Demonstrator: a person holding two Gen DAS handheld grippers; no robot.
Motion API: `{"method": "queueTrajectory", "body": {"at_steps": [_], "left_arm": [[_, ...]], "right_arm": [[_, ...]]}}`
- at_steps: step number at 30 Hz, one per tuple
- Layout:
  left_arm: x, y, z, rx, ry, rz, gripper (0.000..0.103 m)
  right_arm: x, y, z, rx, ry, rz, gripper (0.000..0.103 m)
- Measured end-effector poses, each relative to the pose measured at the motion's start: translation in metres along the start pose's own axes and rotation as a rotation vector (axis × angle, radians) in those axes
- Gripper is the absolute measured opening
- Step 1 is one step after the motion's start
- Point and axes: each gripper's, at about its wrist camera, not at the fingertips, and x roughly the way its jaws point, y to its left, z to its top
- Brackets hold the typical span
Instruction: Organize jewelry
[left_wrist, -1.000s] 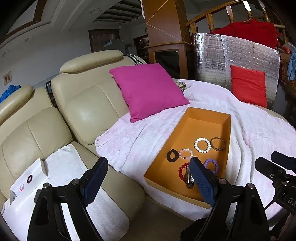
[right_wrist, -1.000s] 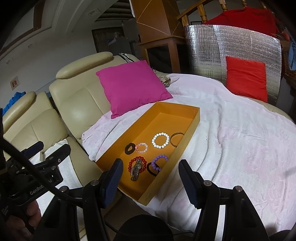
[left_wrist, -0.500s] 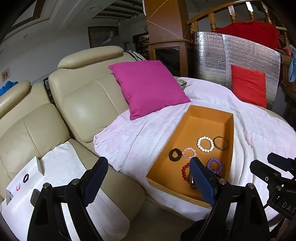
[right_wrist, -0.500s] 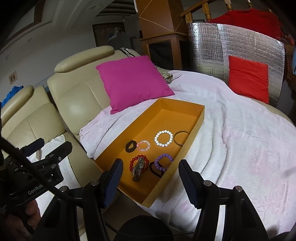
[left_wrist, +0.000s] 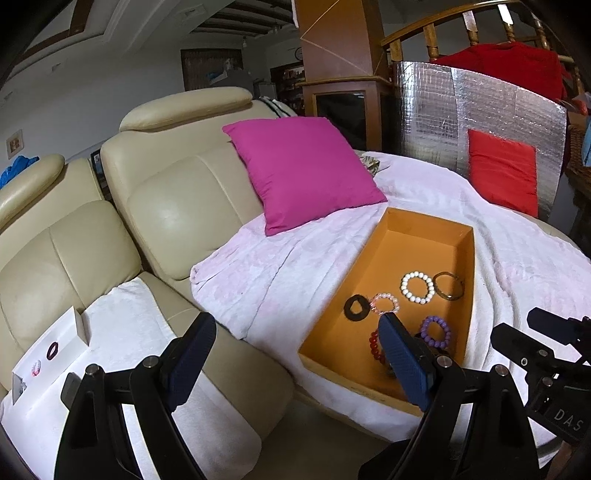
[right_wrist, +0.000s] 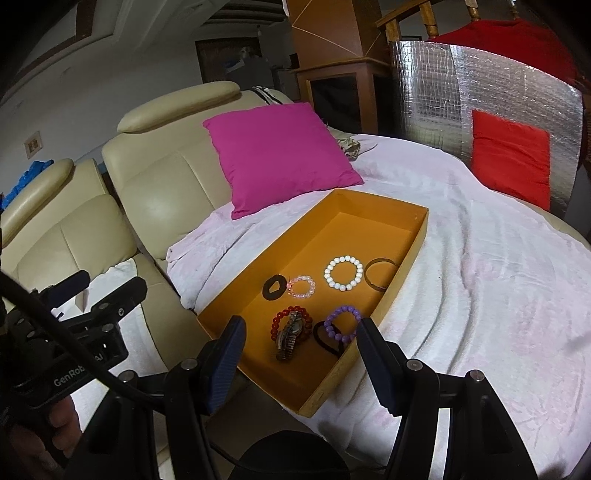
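Right wrist view: we held our right tool (right_wrist: 297, 356) spread and empty, the orange tray (right_wrist: 413, 242) of bracelets just ahead.

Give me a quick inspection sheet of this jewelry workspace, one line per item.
Surface: pale blanket over the seat.
Job's things: orange box holding a white bead bracelet, purple bracelet, red bracelet and watch; white box with two small pieces.
Clutter: nothing seen.
Grippers: left gripper and right gripper open, empty.
Cables: black cable by left gripper.
Surroundings: magenta cushion, foil panel.
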Motion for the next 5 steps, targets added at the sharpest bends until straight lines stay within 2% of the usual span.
{"method": "queueTrajectory", "body": {"at_steps": [2, 5], "left_arm": [[-0.001, -0.013, 0.002, 0.026, -0.01, -0.035, 0.09], [0.0, -0.047, 0.006, 0.096, 0.0, -0.117, 0.09]], "right_arm": [[-0.002, -0.01, -0.001, 0.02, -0.01, 0.0, 0.066], [-0.01, -0.043, -0.001, 0.068, -0.035, -0.045, 0.066]]}}
